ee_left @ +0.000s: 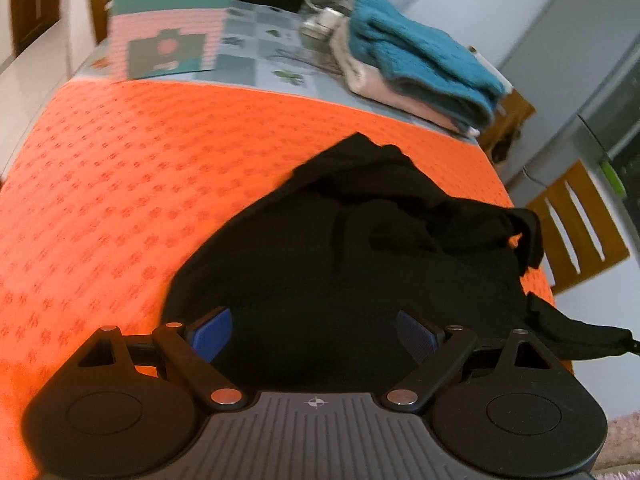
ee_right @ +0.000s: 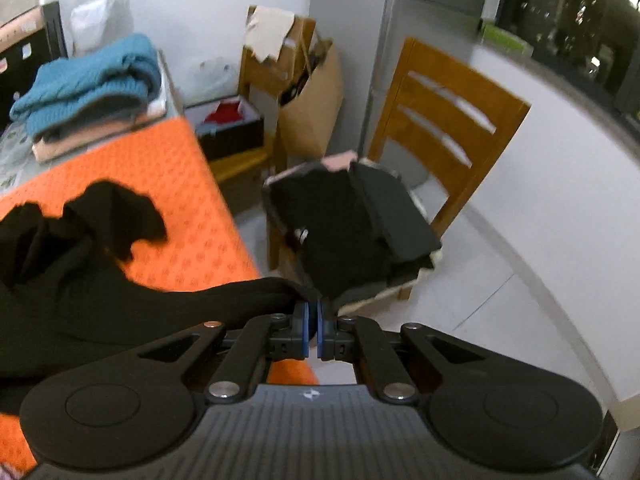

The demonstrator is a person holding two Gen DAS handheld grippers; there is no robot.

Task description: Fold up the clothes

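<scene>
My right gripper [ee_right: 313, 330] has its jaws pinched on an edge of the black garment [ee_left: 360, 264], pulled past the worktop's edge. My left gripper [ee_left: 316, 334] hangs with jaws spread over the garment's near side. The garment lies crumpled on the orange cloth [ee_left: 120, 168]. At one o'clock sits a folded stack [ee_left: 416, 68].

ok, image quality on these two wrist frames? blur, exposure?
Left wrist: black garment is underexposed with folds barely readable, far folded stack motion-smeared, fisheye bows the orange cloth. Right wrist: chair softly blurred, window dark with light specks.
</scene>
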